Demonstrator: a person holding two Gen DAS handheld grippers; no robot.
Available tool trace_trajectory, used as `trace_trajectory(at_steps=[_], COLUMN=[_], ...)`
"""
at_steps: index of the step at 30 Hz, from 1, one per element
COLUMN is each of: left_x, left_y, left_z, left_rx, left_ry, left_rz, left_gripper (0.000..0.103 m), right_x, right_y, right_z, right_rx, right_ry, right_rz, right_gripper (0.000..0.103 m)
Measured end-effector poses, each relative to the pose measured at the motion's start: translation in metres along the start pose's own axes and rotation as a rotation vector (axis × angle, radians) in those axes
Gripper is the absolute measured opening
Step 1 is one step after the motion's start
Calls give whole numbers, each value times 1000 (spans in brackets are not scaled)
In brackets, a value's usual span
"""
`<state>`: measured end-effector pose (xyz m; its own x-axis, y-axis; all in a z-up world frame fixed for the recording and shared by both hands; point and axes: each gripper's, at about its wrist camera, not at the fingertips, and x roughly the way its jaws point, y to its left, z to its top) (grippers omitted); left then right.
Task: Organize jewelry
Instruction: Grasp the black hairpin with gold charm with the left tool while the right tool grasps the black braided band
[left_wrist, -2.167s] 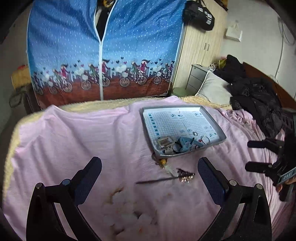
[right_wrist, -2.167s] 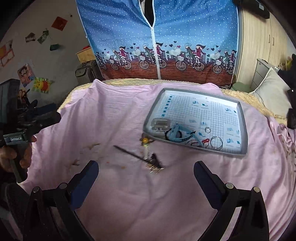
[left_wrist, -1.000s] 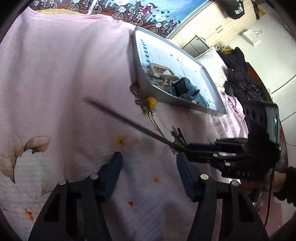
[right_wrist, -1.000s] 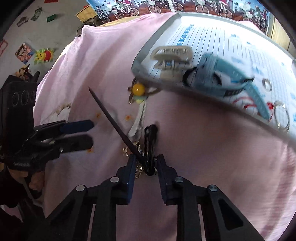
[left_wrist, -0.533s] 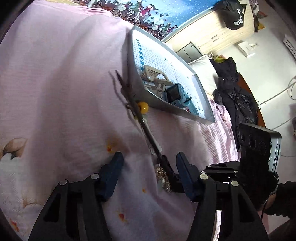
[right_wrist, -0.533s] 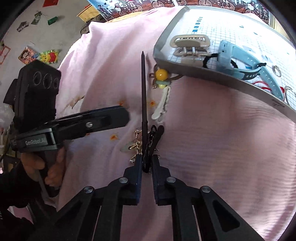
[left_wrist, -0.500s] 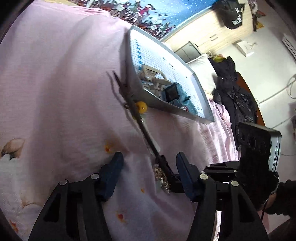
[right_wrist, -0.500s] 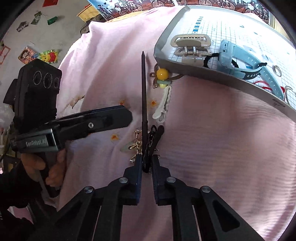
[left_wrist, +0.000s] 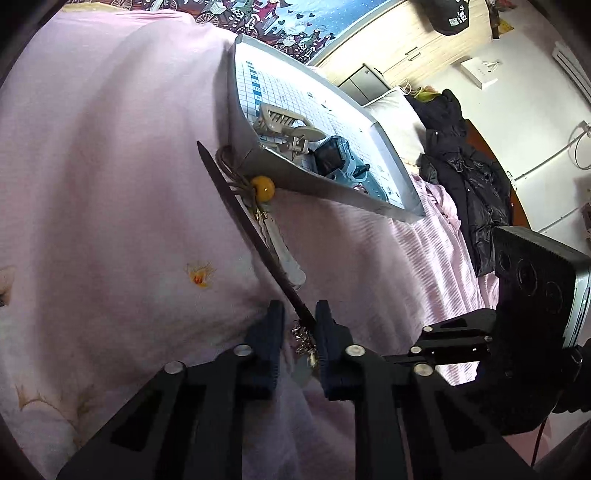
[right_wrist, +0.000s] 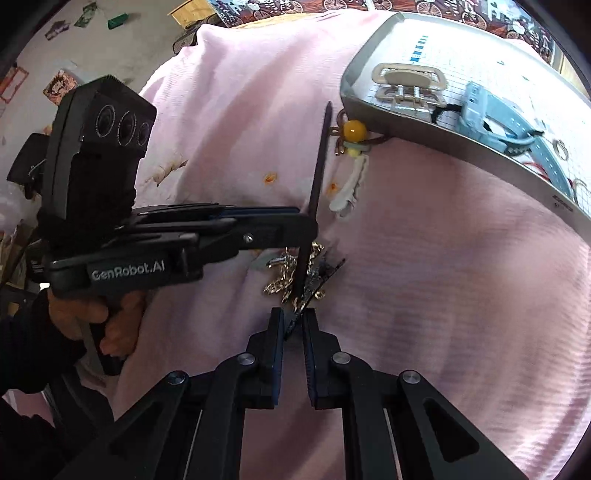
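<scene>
My right claw (right_wrist: 293, 325) is pinched on the ornate end of a long dark hairpin (right_wrist: 317, 177) lying on the pink bed cover (right_wrist: 424, 277); my left claw (left_wrist: 299, 325) has narrowed around its shaft, though I cannot tell whether it grips. The grey tray (right_wrist: 461, 147) at 1 o'clock already holds a beige claw clip (right_wrist: 408, 83), a pale blue watch (right_wrist: 495, 122) and thin rings. Left outside: the hairpin, its gold chain tangle (right_wrist: 284, 275), and a yellow bead charm (right_wrist: 354, 130) against the tray's wall.
</scene>
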<state>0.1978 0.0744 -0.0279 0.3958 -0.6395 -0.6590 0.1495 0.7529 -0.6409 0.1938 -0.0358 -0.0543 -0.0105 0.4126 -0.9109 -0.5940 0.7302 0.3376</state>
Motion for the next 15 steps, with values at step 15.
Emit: trace_trajectory(at_steps=[15], left_x=[-3], left_y=[1], left_z=[4], left_rx=[-33], left_ry=[-16], left_rz=[-80], left_gripper=[29], right_x=[-27], right_y=[-43], right_z=[-21], right_rx=[115], right_ry=[-46], right_rz=[-74], right_gripper=[8])
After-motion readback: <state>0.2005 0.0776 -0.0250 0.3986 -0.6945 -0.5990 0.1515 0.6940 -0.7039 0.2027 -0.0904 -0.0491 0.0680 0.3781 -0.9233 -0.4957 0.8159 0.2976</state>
